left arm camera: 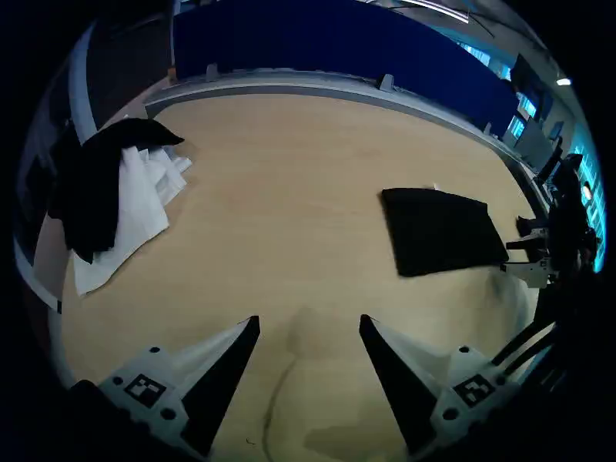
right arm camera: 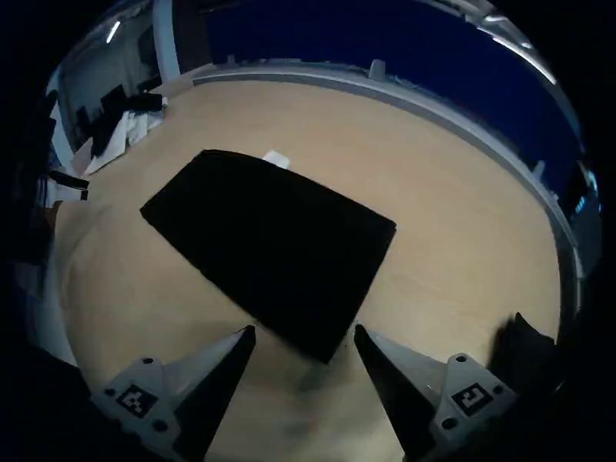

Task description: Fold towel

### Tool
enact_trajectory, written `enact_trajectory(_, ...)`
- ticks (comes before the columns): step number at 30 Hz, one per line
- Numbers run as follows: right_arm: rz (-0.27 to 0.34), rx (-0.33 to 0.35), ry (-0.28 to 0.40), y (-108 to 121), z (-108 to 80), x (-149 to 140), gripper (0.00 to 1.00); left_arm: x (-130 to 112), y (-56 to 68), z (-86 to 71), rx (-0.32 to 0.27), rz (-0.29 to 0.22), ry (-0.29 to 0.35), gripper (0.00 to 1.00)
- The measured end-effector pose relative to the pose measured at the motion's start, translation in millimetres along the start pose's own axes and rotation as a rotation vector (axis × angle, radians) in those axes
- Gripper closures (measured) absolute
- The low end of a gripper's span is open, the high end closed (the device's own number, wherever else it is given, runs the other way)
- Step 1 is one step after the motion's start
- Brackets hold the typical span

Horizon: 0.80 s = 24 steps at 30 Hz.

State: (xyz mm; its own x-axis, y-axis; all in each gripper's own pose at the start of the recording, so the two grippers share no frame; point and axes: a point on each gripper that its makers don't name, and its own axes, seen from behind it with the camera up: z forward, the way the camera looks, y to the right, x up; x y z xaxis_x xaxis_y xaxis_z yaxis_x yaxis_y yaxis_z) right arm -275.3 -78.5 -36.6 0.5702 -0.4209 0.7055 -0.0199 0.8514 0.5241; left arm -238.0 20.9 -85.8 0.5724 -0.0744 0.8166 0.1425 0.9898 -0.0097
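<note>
The black towel (right arm camera: 269, 239) lies flat on the wooden table (left arm camera: 292, 192) as a neat, straight-edged rectangle. It looks already folded and set apart from the rest, probably so the finished piece stays clear of the unfolded stock. In the right gripper view its near corner sits just in front of the right gripper (right arm camera: 303, 327), whose two fingers are spread wide with nothing between them. I cannot tell whether they touch the cloth or hang above it. A small white tag (right arm camera: 276, 159) peeks out at the towel's far edge.

The left gripper (left arm camera: 308, 317) is released too, its fingers parted over bare tabletop and holding nothing. In the left gripper view the black towel (left arm camera: 443, 231) lies off to the right, well apart from a loose pile (left arm camera: 115, 192) at the far left edge of the table. That pile seems to be what is waiting to be folded, kept to one side to leave working room in the middle.

By count: one folded black towel; one pile, with one black cloth (left arm camera: 92, 185) draped over white cloth (left arm camera: 142, 208) — how many white pieces cannot be told; two grippers, both empty.
</note>
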Motion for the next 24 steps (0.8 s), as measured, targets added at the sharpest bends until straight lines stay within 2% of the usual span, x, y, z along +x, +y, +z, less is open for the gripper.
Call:
enact_trajectory(3, 0.005, -0.003, -0.015, 5, -1.3, -10, 0.00, 0, -0.2, -1.0, 0.001, 0.001, 0.000, 0.04)
enact_trajectory(5, 0.005, 0.001, -0.020, 6, -1.5, -14, 0.05, 0, -0.6, -0.9, 0.003, 0.001, 0.000, 0.04)
enact_trajectory(12, -0.009, 0.011, -0.027, 4, 2.2, -19, 0.37, -1, 0.9, -1.4, 0.003, 0.003, -0.002, 0.04)
enact_trajectory(17, -0.012, -0.002, -0.020, 7, 3.0, -16, 0.71, -2, 0.8, -2.1, 0.004, 0.005, -0.002, 0.04)
enact_trajectory(24, -0.013, -0.014, -0.017, 11, 2.2, -15, 0.86, -6, -0.5, -1.1, 0.006, 0.002, -0.004, 0.04)
